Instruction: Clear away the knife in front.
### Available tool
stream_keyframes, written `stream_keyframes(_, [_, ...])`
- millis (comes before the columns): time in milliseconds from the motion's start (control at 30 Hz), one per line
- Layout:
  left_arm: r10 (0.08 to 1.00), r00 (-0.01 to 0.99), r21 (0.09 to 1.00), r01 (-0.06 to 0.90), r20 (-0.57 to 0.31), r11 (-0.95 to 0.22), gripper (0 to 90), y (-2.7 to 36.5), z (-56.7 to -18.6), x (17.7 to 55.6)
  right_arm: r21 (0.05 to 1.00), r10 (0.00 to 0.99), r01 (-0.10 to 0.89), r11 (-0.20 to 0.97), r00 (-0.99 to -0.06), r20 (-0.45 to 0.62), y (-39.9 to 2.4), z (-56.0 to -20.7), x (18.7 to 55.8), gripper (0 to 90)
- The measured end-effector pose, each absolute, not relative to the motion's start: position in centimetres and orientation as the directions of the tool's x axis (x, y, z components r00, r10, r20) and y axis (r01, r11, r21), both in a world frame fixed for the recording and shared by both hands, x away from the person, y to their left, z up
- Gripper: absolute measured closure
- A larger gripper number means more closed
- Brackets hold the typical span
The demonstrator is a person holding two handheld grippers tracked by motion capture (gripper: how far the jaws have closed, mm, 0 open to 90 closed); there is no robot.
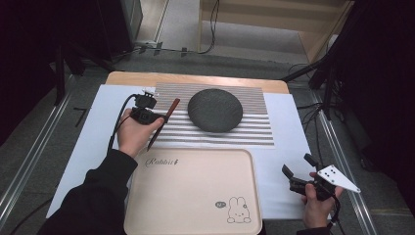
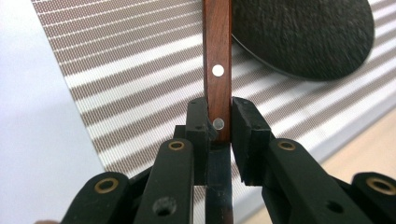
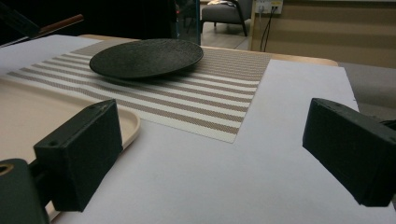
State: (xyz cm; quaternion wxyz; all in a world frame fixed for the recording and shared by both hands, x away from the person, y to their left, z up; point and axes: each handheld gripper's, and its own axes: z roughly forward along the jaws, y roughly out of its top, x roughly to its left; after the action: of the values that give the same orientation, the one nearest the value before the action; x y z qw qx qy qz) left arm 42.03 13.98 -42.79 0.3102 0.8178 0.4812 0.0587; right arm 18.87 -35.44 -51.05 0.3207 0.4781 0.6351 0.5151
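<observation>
A knife with a brown riveted wooden handle (image 1: pixel 172 107) is clamped in my left gripper (image 1: pixel 157 119), above the left end of the striped placemat (image 1: pixel 254 122). Its dark blade slants down towards the tray. In the left gripper view the jaws of the left gripper (image 2: pixel 218 122) press on both sides of the knife handle (image 2: pixel 217 51) at its lower rivet. A dark round plate (image 1: pixel 215 110) lies on the mat to the right of the knife. My right gripper (image 1: pixel 299 169) is held open over the white sheet at the front right, with nothing between its jaws (image 3: pixel 210 149).
A beige tray (image 1: pixel 191 196) with a rabbit drawing lies at the front centre, and its rim (image 3: pixel 133 125) sits just left of the right gripper. A white sheet (image 1: pixel 288 161) covers the table. The plate (image 3: pixel 147 57) and the knife handle (image 3: pixel 60 23) lie beyond.
</observation>
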Motion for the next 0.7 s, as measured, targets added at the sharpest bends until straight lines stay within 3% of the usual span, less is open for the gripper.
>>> stream_keyframes(700, [0.801,0.555,0.615,0.718,-0.225,-0.325,76.9,16.6,-43.5,33.6,0.960,0.936,0.280,0.016,-0.343,0.084,-35.3,-51.1,18.9,3.1])
